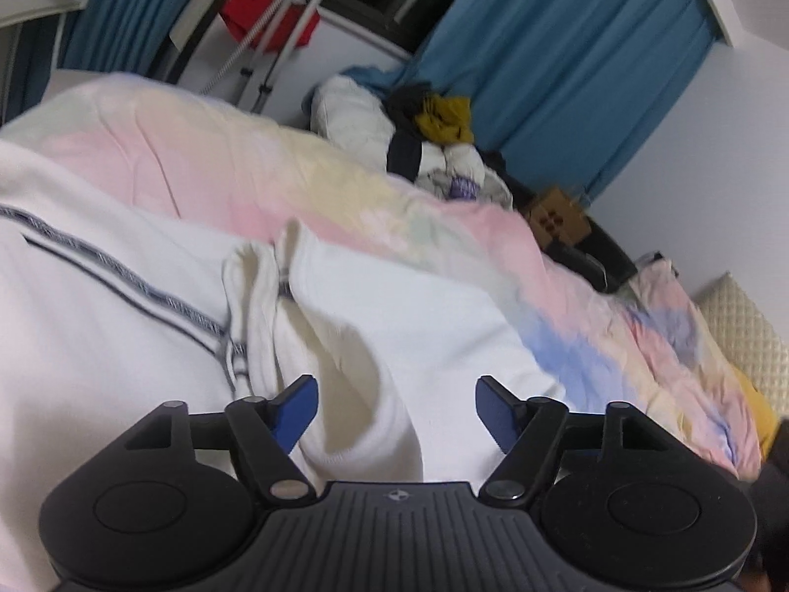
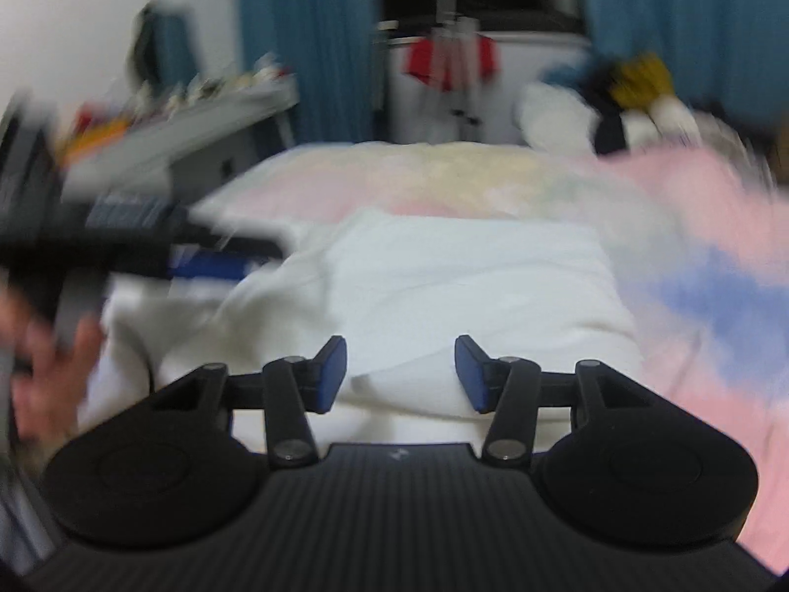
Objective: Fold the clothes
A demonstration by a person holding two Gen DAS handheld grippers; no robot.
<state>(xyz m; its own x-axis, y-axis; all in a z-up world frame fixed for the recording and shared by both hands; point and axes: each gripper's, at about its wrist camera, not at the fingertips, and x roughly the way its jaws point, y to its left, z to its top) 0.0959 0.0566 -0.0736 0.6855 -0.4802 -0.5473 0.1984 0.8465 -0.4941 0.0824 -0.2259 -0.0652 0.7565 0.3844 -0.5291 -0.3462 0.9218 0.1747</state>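
One white garment (image 1: 345, 306) lies spread on the pastel bedspread (image 1: 197, 148), directly ahead of and below both claws. In the left wrist view its dark striped band (image 1: 123, 271) runs off to the left, while a loose fold or sleeve (image 1: 256, 306) rises just beyond the left gripper (image 1: 394, 409). That claw's two blue pads stand wide apart, with cloth under the gap but nothing pinched. The right gripper (image 2: 400, 372) is also parted, somewhat narrower, over the near edge of a folded-over white panel (image 2: 468, 286), holding nothing. In the blurred right view, a hand (image 2: 49, 370) carries the left tool at the garment's left side. I judge the left claw nearer the loose flap, so the next pinch likely falls to it. Counted: one garment in work, two grippers, one heap of other clothes (image 1: 434, 138) at the far end.
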